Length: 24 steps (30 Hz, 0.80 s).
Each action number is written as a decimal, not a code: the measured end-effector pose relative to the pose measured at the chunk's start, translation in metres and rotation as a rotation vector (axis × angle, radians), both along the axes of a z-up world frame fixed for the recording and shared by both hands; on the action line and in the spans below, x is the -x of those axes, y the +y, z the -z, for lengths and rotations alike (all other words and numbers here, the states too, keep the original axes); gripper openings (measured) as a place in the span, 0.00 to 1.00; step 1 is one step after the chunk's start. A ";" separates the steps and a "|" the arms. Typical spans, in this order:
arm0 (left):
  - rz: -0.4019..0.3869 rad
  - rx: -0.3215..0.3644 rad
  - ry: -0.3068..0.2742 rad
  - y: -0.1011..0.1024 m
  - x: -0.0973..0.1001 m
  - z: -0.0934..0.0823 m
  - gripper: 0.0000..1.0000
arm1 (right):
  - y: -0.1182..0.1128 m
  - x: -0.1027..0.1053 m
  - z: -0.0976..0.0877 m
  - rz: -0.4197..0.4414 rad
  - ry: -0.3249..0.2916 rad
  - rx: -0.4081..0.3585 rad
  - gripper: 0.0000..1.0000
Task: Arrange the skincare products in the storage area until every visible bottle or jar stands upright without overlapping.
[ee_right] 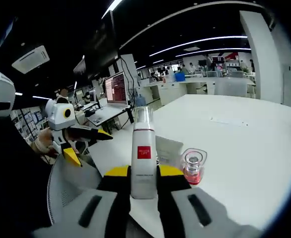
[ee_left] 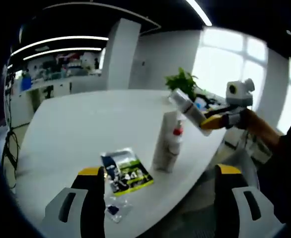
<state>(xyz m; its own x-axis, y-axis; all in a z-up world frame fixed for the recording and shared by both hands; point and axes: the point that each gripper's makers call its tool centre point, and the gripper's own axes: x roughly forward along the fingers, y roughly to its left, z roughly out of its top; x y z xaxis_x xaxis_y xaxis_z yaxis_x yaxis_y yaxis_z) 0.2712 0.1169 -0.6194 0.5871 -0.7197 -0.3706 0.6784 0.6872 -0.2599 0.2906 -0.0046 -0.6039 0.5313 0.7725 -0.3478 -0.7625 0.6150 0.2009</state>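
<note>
A: What's in the left gripper view?

B: The left gripper (ee_left: pixel 158 198) has its jaws wide apart with nothing between them, low over the near edge of the white worktop (ee_left: pixel 76 124). A flat sachet (ee_left: pixel 126 171) with green and dark print lies just by the left jaw. Beyond it a pale bottle with a red collar (ee_left: pixel 168 141) stands upright near the worktop's edge. Above and to the right, the right gripper (ee_left: pixel 210 121) comes in, a hand behind it, carrying a white tube bottle (ee_left: pixel 187 109) tilted in the air over the standing one. A green plant (ee_left: pixel 182 82) sits at the far edge.

A: And the right gripper view?

B: Here the jaws are closed on that same white tube bottle (ee_right: pixel 143 158), which has a red square label and a clear cap; it stands straight up between the yellow-tipped jaws. Just right of it, on the worktop, I see the bottle with the red collar from above, its clear top showing. The left gripper (ee_right: pixel 88 136) is off to the left, jaws spread. Desks and monitors (ee_right: pixel 116 87) lie behind.
</note>
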 end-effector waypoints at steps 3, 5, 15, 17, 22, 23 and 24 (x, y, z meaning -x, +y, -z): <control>-0.006 0.065 0.018 -0.005 0.000 -0.006 0.89 | 0.010 0.003 0.003 -0.018 0.013 -0.014 0.18; -0.013 0.084 0.017 -0.007 -0.002 -0.008 0.88 | 0.015 0.004 0.004 -0.027 0.017 -0.020 0.18; -0.077 0.254 0.071 -0.017 -0.015 -0.020 0.80 | 0.047 0.010 0.013 -0.082 0.015 -0.014 0.18; -0.076 0.280 0.085 -0.020 -0.016 -0.022 0.73 | 0.052 0.012 0.014 -0.092 0.017 -0.012 0.18; -0.071 0.300 0.124 -0.028 -0.018 -0.018 0.66 | 0.061 0.015 0.015 -0.110 0.013 -0.005 0.18; -0.072 0.312 0.133 -0.029 -0.018 -0.018 0.63 | 0.062 0.015 0.015 -0.113 0.013 -0.003 0.18; -0.073 0.323 0.137 -0.030 -0.018 -0.018 0.62 | 0.064 0.016 0.016 -0.116 0.014 -0.002 0.18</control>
